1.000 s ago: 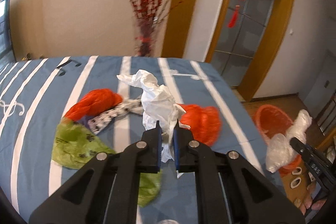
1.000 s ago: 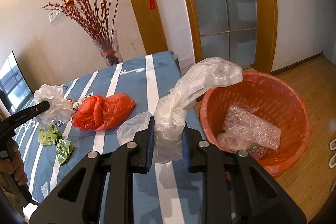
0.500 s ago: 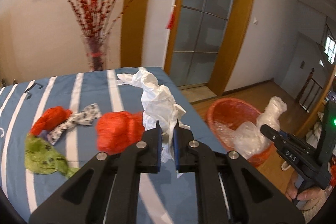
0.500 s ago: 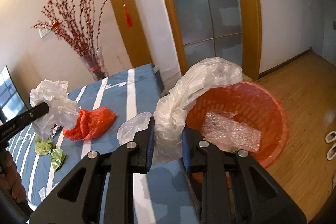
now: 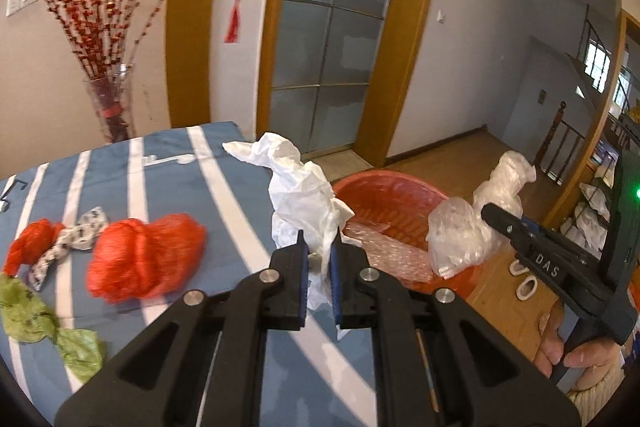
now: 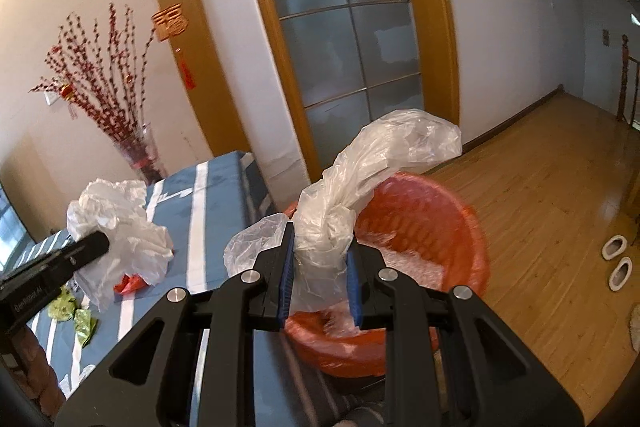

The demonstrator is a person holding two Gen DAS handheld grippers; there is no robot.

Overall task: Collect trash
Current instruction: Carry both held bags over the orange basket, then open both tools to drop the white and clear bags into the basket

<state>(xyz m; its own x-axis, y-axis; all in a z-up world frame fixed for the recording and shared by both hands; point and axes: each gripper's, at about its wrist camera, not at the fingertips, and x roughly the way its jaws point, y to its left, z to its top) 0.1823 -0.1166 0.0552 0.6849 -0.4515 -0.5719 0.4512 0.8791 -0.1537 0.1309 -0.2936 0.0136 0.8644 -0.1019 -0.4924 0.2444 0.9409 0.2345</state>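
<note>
White crumpled bag [image 5: 304, 191] clamped in left gripper [image 5: 319, 259] jaws, over striped worktop [image 5: 224, 195] edge, just short of red basket [image 5: 384, 187]. Clear plastic bag [image 6: 360, 187] pinched in right gripper [image 6: 320, 255] jaws, above basket rim. Advice: carry both fully over the opening before releasing; light film drifts. Red bag [image 5: 144, 259], green wrapper [image 5: 28, 311] remain.

Standing open-mouthed just past the bed's [image 5: 168, 179] edge: orange basket [image 6: 460, 223], bubble wrap [image 5: 384, 251] lying inside, room above its rim. Crowding that mouth: clear bag [image 6: 360, 179] bulging from the right gripper [image 6: 320, 259], white bag [image 5: 304, 195] rising from the left gripper [image 5: 318, 255]. Blocking the far wall: glass vase [image 5: 110, 107] with red branches. Lying clear to the right: wooden floor [image 6: 560, 187], slippers [image 6: 618, 261] aside.
</note>
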